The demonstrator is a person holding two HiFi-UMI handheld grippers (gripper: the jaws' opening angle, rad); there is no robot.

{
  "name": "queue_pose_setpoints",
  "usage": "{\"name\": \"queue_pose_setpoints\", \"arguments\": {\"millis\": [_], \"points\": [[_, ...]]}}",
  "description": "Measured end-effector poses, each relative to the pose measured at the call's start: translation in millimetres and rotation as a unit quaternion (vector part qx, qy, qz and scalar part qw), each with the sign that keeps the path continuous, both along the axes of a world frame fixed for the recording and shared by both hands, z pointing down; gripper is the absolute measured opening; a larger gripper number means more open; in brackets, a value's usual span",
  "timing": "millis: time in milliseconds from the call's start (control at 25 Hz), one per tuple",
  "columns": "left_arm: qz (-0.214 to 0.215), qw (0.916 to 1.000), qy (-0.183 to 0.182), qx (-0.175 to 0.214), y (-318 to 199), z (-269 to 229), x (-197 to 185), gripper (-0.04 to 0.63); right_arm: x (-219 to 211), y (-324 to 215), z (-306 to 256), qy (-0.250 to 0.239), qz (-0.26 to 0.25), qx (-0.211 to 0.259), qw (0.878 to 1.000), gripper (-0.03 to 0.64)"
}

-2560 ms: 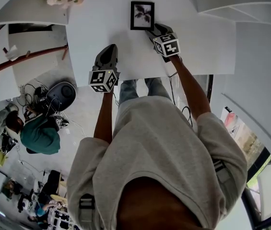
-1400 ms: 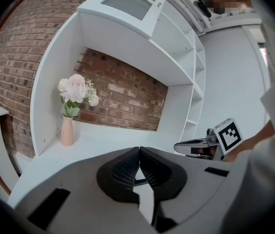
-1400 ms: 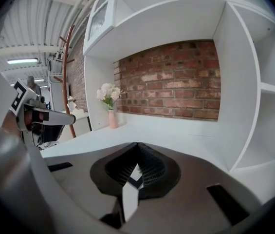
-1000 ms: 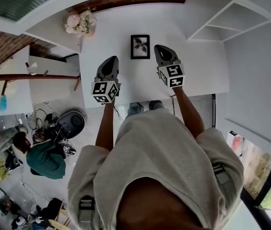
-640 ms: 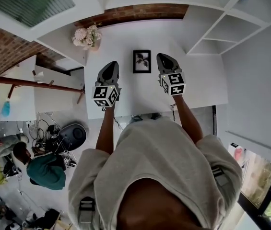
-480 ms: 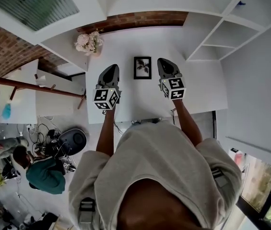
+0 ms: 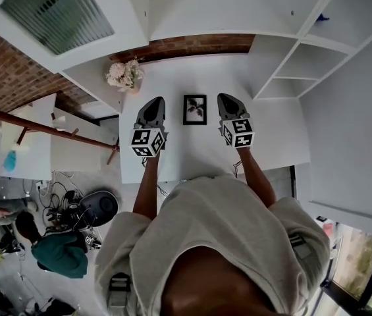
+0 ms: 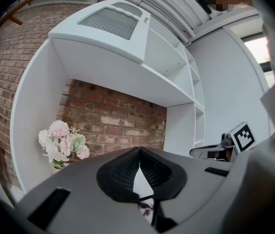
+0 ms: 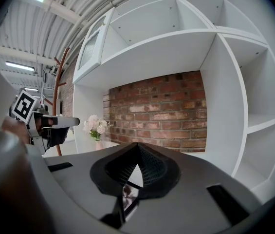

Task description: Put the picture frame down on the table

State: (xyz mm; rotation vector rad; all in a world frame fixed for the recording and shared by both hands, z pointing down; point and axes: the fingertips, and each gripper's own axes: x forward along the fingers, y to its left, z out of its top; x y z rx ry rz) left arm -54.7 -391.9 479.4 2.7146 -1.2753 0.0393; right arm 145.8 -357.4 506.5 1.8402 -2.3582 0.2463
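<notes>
Jaws: both sets clenched shut, nothing in them
Count: two grippers, left gripper (image 7: 154, 104) and right gripper (image 7: 226, 99); one frame (image 7: 195, 109); one bunch of flowers (image 7: 125, 74)
Frame: lying face up on the tabletop (image 7: 271, 133), between the grippers, touching neither
Arms: both stretched forward, side by side, grippers pointing roughly level

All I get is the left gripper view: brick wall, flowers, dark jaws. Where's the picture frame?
Observer: In the head view the frame lies face up on the table, between the left gripper and right gripper, touching neither.
Operator: Is the right one gripping anything?
Observer: No. Its own view shows its jaws together with nothing between them.
Operator: Anyone else around?
Observer: Yes, a person in a green top is low at the head view's lower left.
</notes>
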Motion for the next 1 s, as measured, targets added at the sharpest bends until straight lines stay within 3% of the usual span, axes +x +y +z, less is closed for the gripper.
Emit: {"name": "queue_pose_setpoints", "arguments": {"millis": [1000], "points": [[0.002, 1.0, -0.005, -0.004, -2, 2, 8, 0.017, 14, -2, 8, -0.01, 0.009, -0.014, 1.0, 0.025]]}}
